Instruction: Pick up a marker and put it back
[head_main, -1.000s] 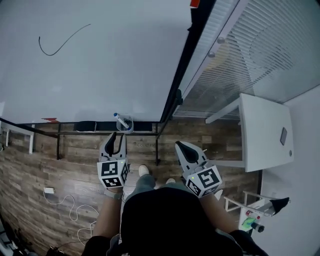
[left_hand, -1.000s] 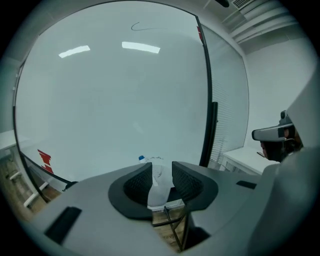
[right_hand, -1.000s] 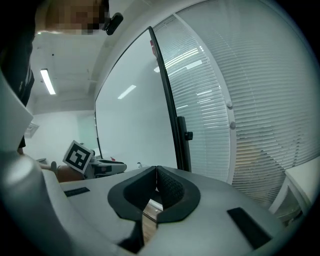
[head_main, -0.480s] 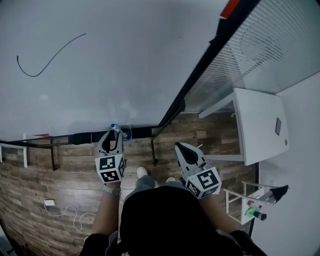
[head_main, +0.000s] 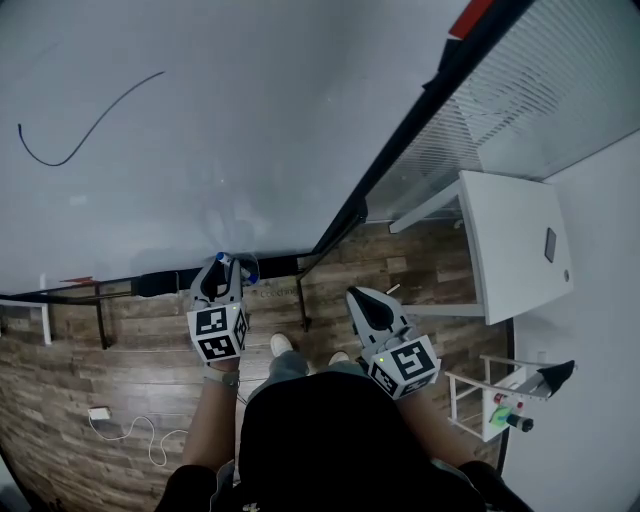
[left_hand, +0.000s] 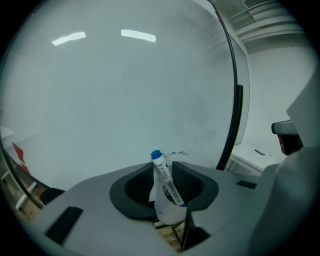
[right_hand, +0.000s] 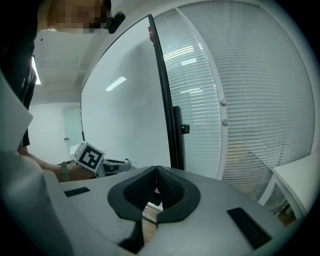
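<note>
The marker (left_hand: 161, 172) had a printed label, too small to read. It stood nearly upright in a white cup (left_hand: 167, 214) at the foot of the whiteboard (left_hand: 125, 90), blue cap up. Your left gripper (left_hand: 163, 169) had just spread its jaws, marker loose between them. Your right gripper (right_hand: 156, 175) was pressed together, empty.

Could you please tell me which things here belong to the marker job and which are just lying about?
Part of the job:
- blue-capped marker, standing in its white cup
- left gripper, whose jaws have just been opening, with the marker between them, not gripped

Just lying about:
- white table
- white plug with cable
- right gripper, shut and empty
</note>
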